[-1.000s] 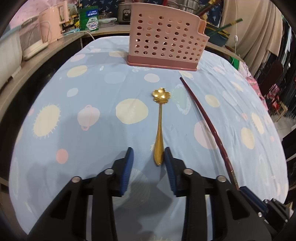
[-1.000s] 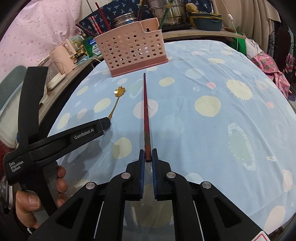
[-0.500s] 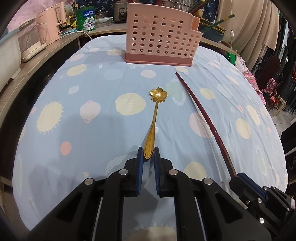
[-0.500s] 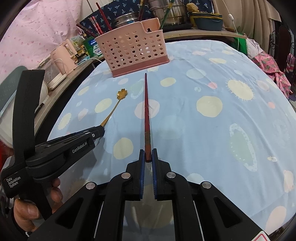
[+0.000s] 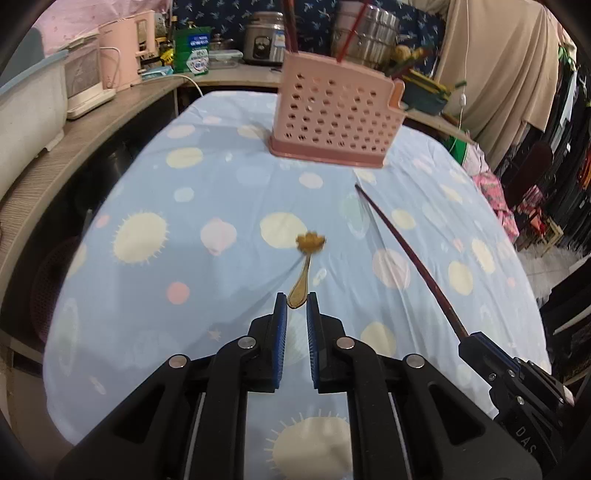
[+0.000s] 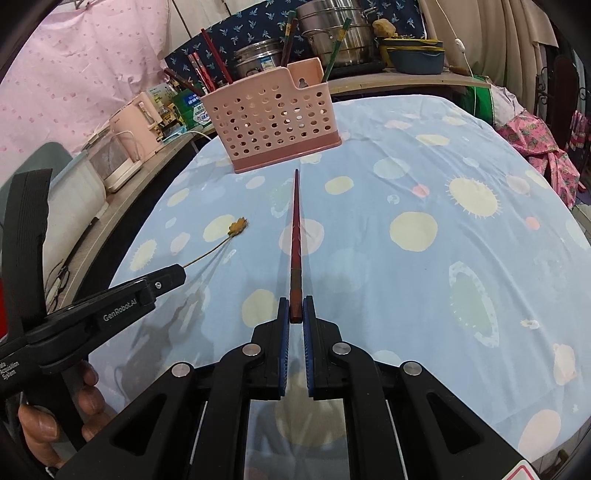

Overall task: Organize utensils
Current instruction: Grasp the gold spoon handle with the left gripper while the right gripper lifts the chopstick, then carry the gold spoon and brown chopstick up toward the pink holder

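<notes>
Both claws (image 5: 296, 303) (image 6: 295, 309) clamped, angled downward.

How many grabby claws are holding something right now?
2. The left gripper is shut on the gold spoon handle. The right gripper is shut on the dark red chopstick, which points toward the pink holder.

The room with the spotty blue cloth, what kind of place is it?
Probably a home kitchen or dining corner. Steel pots and a rice cooker crowd the shelf behind the table, and a pink utensil holder stands on it with chopsticks inside.
</notes>
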A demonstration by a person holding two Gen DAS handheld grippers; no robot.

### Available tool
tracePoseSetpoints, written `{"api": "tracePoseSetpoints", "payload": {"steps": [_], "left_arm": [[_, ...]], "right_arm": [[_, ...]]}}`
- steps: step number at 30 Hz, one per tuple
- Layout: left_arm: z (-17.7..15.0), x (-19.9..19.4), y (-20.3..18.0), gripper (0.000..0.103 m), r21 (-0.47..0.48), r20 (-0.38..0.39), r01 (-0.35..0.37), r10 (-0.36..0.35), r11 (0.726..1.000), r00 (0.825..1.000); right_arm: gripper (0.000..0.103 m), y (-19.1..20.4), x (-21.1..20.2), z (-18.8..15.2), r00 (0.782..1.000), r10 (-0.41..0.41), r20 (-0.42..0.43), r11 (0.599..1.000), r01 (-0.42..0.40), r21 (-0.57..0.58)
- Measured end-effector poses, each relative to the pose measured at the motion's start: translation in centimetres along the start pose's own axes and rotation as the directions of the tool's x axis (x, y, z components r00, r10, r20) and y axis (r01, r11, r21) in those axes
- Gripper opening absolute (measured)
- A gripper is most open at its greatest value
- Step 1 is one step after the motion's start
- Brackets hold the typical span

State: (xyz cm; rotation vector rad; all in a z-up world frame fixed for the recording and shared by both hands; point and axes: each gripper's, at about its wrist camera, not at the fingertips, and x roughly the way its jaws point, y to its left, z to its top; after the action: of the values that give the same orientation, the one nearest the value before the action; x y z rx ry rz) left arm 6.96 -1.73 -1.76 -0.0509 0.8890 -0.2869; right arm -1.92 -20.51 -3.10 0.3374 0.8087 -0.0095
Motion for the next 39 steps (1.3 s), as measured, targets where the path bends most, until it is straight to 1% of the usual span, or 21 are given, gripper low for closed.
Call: {"api": "tracePoseSetpoints", "payload": {"steps": [8,9,10,17,20,23,24,26,28,31,34,36,39], "left_arm": [[2.6,-3.8,1.0,0.009,-0.027,0.099,0.011,-0.008,1.000,0.995],[2.9,-4.2,1.0,0.000,-0.025,0.110,0.014,-0.012,1.000,0.994],[3.3,-4.7,1.0,0.000,-0.024,0.121,0.021,-0.018,0.999,0.992],[5.5,-6.6,0.6,0.000,0.007,0.204,0.019,-0.020,1.000,0.979],[5.8,-6.8,1.2,0.000,-0.004,0.210,0.012,-0.011,1.000,0.978],[4.9,-6.2,2.5,0.001,-0.023,0.189,-0.017,0.021,1.000,0.982],[4.3,-5.8,3.3,0.001,-0.038,0.173,-0.022,0.029,0.999,0.985],[3.0,-4.8,4.6,0.006,-0.061,0.122,-0.034,0.041,0.998,0.992],[1.2,-3.8,5.7,0.021,-0.082,0.068,-0.053,0.059,0.995,0.996],[-1.3,-2.5,6.3,0.033,-0.091,0.000,-0.065,0.065,0.994,0.998],[-3.4,-1.1,6.3,0.034,-0.094,-0.067,-0.055,0.049,0.994,0.997],[-4.2,-0.2,6.2,0.034,-0.106,-0.099,-0.051,0.040,0.993,0.994],[-4.9,0.8,6.4,0.034,-0.134,-0.127,-0.034,0.017,0.990,0.992]], "right_arm": [[0.007,0.4,-3.1,2.4,0.996,0.036,0.082,0.999,-0.037,0.013],[0.007,0.5,-3.6,2.8,0.995,0.039,0.096,0.999,-0.040,0.011],[0.007,0.6,-4.1,3.3,0.993,0.044,0.114,0.999,-0.045,0.011],[0.007,1.4,-7.5,7.1,0.969,0.077,0.234,0.997,-0.077,-0.007],[0.007,1.4,-8.6,8.4,0.957,0.083,0.277,0.996,-0.084,-0.009],[0.007,1.3,-9.3,9.0,0.950,0.082,0.300,0.996,-0.084,-0.006],[0.007,1.2,-9.4,8.9,0.950,0.083,0.300,0.996,-0.086,-0.002],[0.007,1.0,-9.4,8.6,0.953,0.083,0.292,0.996,-0.090,0.008],[0.007,0.7,-9.1,8.1,0.958,0.086,0.274,0.995,-0.094,0.016],[0.007,0.6,-8.5,7.4,0.965,0.086,0.248,0.995,-0.095,0.022],[0.007,0.6,-7.9,7.0,0.969,0.088,0.229,0.995,-0.097,0.028],[0.007,0.8,-7.7,6.8,0.971,0.089,0.222,0.995,-0.097,0.027],[0.007,1.1,-7.6,6.7,0.972,0.090,0.219,0.995,-0.097,0.021]]}}
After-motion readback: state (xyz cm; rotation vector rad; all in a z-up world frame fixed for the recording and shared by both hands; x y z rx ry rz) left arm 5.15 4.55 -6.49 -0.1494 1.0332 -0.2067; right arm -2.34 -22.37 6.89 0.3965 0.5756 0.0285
